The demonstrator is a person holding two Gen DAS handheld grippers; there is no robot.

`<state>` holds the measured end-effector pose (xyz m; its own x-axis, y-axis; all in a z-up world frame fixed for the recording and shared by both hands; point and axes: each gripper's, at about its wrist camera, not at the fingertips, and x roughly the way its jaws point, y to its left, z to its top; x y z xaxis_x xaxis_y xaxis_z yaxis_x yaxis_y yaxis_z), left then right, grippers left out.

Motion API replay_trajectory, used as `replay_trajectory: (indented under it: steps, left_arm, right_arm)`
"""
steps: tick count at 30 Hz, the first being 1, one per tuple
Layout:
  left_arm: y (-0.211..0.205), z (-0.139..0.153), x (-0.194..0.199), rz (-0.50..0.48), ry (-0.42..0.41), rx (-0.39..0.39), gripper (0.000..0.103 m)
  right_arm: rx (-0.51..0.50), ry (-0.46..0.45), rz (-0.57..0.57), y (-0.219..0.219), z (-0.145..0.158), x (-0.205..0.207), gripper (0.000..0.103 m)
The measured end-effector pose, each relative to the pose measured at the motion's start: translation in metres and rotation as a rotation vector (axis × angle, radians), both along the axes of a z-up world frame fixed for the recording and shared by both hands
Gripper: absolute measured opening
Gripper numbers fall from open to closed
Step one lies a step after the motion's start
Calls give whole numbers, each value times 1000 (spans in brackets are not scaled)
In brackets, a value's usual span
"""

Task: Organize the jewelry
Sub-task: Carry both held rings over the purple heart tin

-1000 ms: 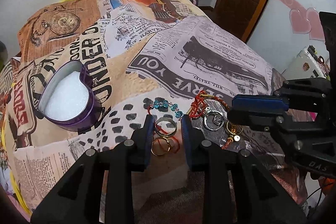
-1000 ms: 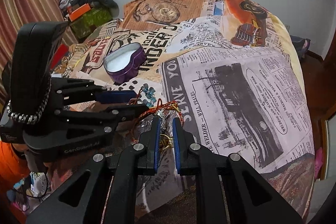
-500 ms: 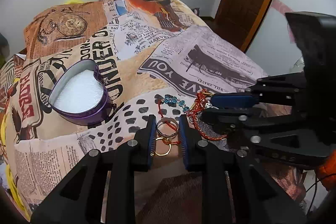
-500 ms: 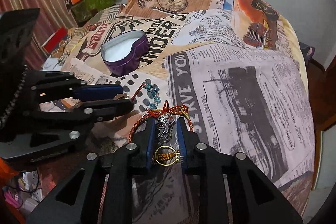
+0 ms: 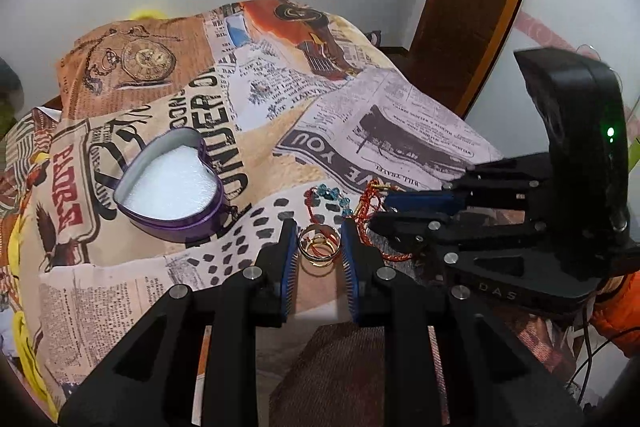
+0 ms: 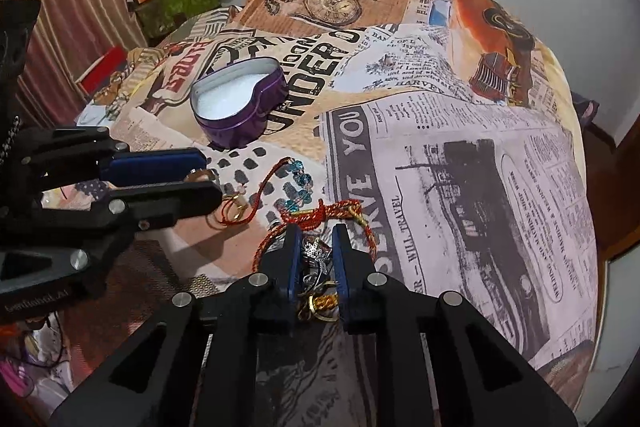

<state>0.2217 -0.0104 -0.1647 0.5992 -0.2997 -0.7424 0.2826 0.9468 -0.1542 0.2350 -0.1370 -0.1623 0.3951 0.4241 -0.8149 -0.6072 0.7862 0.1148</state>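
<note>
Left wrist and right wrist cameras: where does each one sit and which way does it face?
Left wrist: sits on the left tongs, facing forward over gold rings; right tongs at right.
Right wrist: sits on the right tongs, facing forward over a jewelry pile; left tongs at left.
Shared: purple heart tin, blue bead bracelet, printed bedspread.

Soft, even indoor light; both fisheye views bow strongly with black vignetted corners, faint shadows fall under the tools, centre sharp, rims slightly smeared
</note>
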Motion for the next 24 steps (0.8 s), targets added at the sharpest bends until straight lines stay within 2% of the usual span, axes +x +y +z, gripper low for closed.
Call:
replay_trajectory:
  steps: [5, 15, 24]
  left_arm:
    - [7, 13, -7, 20, -28, -8, 21]
    - [28, 40, -22, 71, -97, -6, 21]
    - [63, 55, -22, 138, -150, -5, 21]
  right_arm:
    - [30, -15, -16, -2, 12, -4, 14]
    - [113, -120, -37, 6, 62, -7, 14]
    - [159, -174, -24, 28, 85, -3, 14]
